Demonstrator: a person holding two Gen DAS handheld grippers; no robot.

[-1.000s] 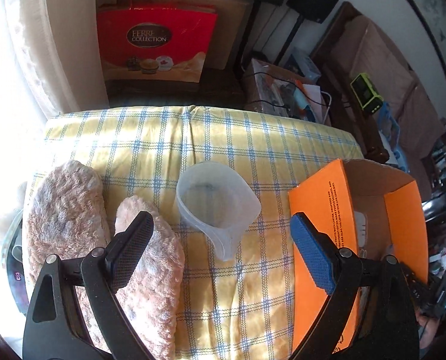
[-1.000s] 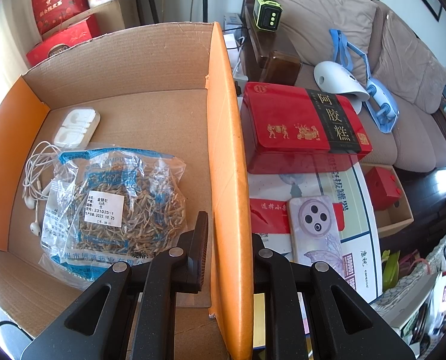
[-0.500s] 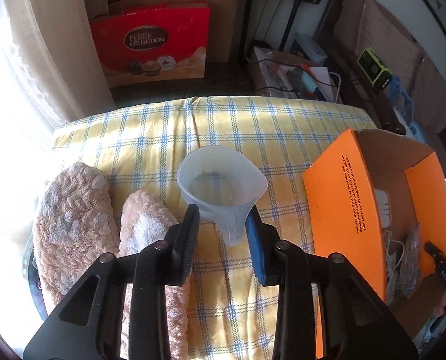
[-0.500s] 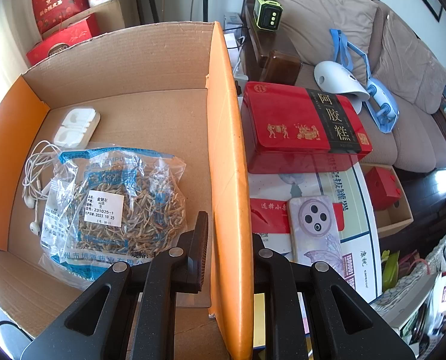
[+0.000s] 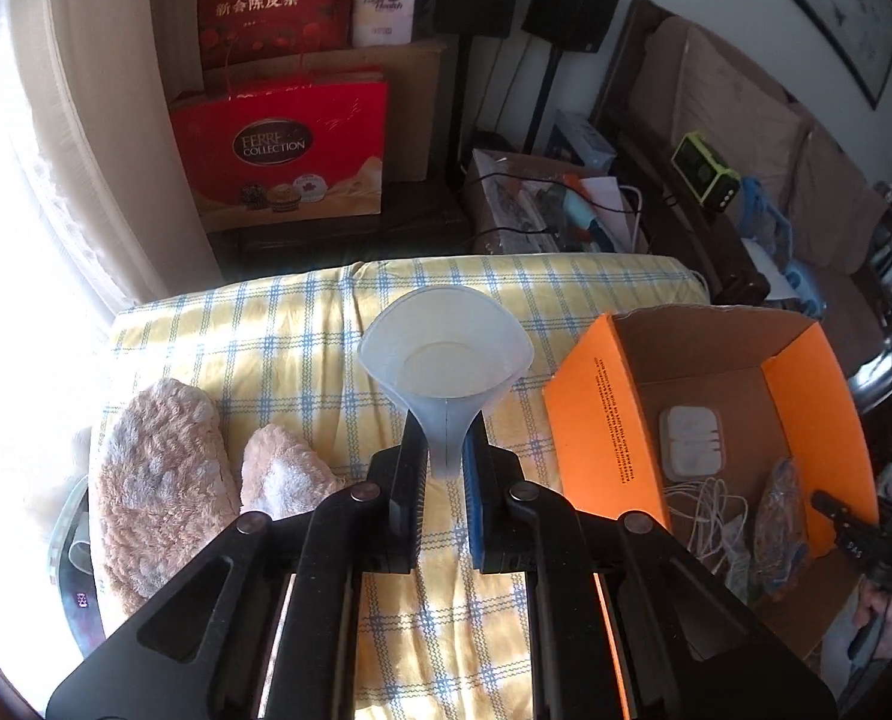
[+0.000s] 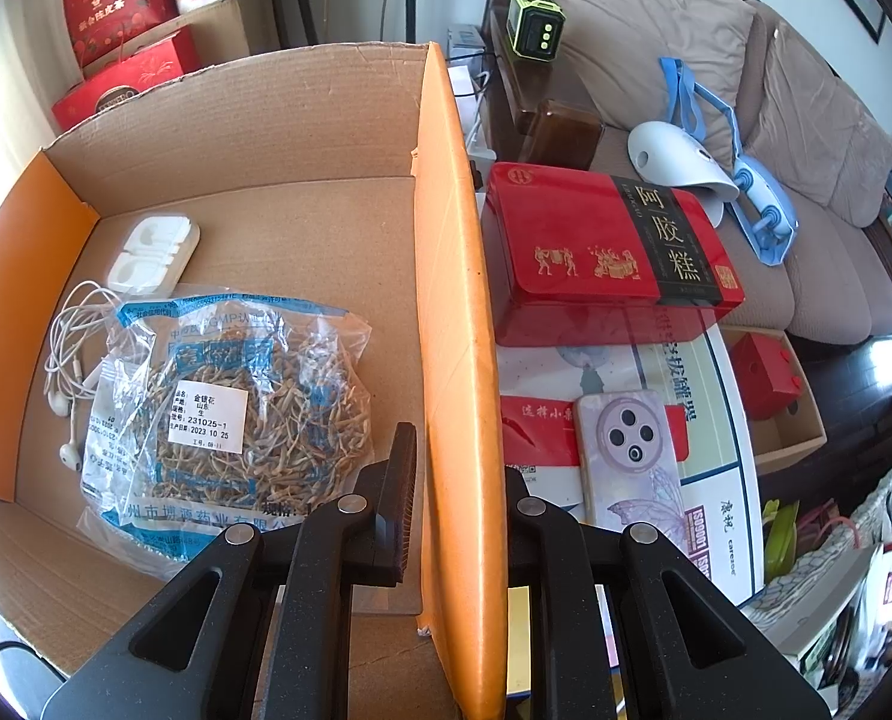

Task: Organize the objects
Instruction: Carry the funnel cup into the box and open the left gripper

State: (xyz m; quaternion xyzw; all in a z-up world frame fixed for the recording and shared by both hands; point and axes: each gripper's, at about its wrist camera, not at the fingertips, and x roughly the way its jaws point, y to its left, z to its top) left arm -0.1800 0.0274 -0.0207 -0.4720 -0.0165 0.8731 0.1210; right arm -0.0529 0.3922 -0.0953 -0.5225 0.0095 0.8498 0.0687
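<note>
The corrugated cardboard box, orange outside, has 1 upright flap clamped in the right gripper. Over the checked woven cloth, the left gripper pinches a translucent, cone-shaped plastic funnel by its spout.

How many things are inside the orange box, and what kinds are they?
White case: 1
Earphones: 1
Bag of dried herbs: 1
Total inside the orange box: 3
</note>
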